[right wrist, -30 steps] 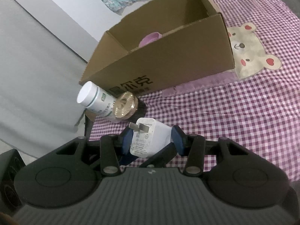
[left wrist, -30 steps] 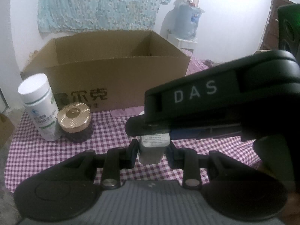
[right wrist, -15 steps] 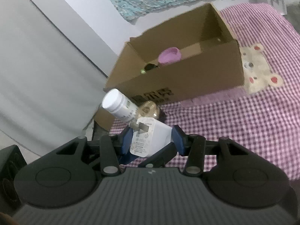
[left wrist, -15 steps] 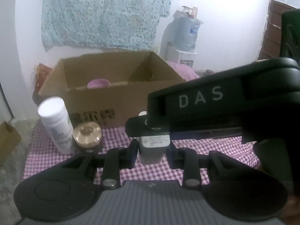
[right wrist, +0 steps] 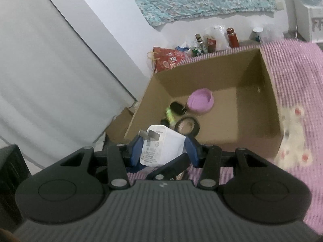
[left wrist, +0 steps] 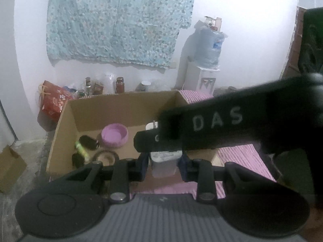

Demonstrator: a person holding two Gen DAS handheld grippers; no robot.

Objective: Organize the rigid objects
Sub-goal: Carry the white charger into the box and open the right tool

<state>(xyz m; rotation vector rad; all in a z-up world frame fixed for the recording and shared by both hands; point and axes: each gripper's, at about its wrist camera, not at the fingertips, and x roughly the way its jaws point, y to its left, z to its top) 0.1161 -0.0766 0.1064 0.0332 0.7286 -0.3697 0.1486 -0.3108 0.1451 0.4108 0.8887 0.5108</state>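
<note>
**Two chargers held above the open box**

The white charger (right wrist: pixel 161 149) sits clamped between the blue pads (right wrist: pixel 135 151) of the right gripper (right wrist: pixel 164 150), its metal prongs sticking out toward the left finger and its printed face turned to the camera. The fingers stand partly apart, closed as far as the charger's body lets them. Just past the fingertips lies the open cardboard box (right wrist: pixel 256 92).

The left gripper (left wrist: pixel 164 162) pinches a second small whitish block (left wrist: pixel 164 161) between its own pads, narrowly parted around it; much of that block is hidden under the black body of the other gripper, marked DAS, which crosses in front from the right. Its fingers also point over the near wall of the box.

On the box floor, ahead of both sets of fingers, rest a purple bowl (right wrist: pixel 200 100), a black tape ring (right wrist: pixel 188 125), a small dark object and a green one beside it. The box stands on a pink checked cloth (right wrist: pixel 298 64). Beyond the box a red bag (left wrist: pixel 52 102) and some jars (left wrist: pixel 119 84) line the wall, with a water dispenser (left wrist: pixel 206 60) off to the right.
</note>
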